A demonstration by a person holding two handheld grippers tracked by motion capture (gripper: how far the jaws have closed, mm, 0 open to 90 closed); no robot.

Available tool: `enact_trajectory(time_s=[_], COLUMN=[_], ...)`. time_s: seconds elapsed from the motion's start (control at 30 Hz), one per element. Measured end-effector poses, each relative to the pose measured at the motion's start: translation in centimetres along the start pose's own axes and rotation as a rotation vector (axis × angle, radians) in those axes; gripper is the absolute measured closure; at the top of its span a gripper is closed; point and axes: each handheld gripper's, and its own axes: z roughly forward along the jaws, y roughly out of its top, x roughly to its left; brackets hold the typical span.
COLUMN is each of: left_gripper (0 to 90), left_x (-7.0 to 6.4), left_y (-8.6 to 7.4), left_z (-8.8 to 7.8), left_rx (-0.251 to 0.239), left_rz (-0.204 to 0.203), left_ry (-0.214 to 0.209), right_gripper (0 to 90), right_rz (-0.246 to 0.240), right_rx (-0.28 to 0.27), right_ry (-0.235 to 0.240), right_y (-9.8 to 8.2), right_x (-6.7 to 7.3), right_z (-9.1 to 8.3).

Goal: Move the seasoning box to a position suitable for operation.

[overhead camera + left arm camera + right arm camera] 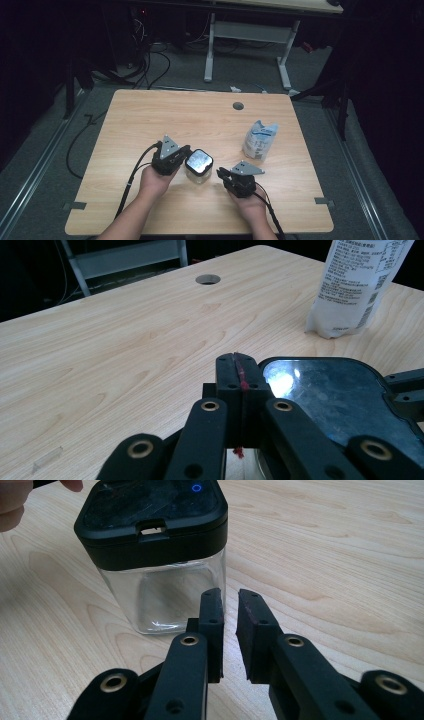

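Both forearms come in from the near edge of the counter (150, 115), one gripper in each hand, both held low over the wood.

Left gripper (183, 156): fingers (227, 375) pressed together, nothing between them, tips just beside the jar's (199, 166) lid (330, 395) on its left side. Whether they touch the lid I cannot tell. Hand wrapped round the gripper body, cable trailing back toward the person.

Right gripper (220, 173): fingers (212, 620) a narrow gap apart, holding nothing, pointed at the jar from its right and near its clear wall, apart from it.

Jar stands upright between the two grippers, toward the near middle of the counter. Square, clear body, black lid shut on top. Looks empty through the wall.

Further right and back, a white pouch (260, 139) with blue print stands upright, well apart from the jar.

Counter is pale wood grain with a round cable hole (238, 106) near its far edge. Beyond: grey floor, loose cables, white legs of another desk, dark room.
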Motion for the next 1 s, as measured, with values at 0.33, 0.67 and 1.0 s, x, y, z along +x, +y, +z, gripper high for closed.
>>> enact_trajectory(time_s=[0.33,0.67,1.0], left_gripper=[90.0,90.0,90.0], left_x=[0.14,0.22,0.25], left_y=[-0.16,-0.25,-0.32], left_z=[-0.01,0.0,-0.01], left_rx=[-0.011,-0.017,-0.021], left_rz=[-0.013,-0.018,-0.024], left_ry=[-0.008,-0.012,-0.013], right_gripper=[83.7,89.9,89.9], right_rz=[-0.001,-0.017,-0.028], right_rx=[-0.005,-0.009,-0.023], right_ry=[0.002,-0.005,-0.006], right_y=[0.02,0.1,0.46], right_x=[0.01,0.2,0.18], right_z=[-0.05,-0.09,-0.14])
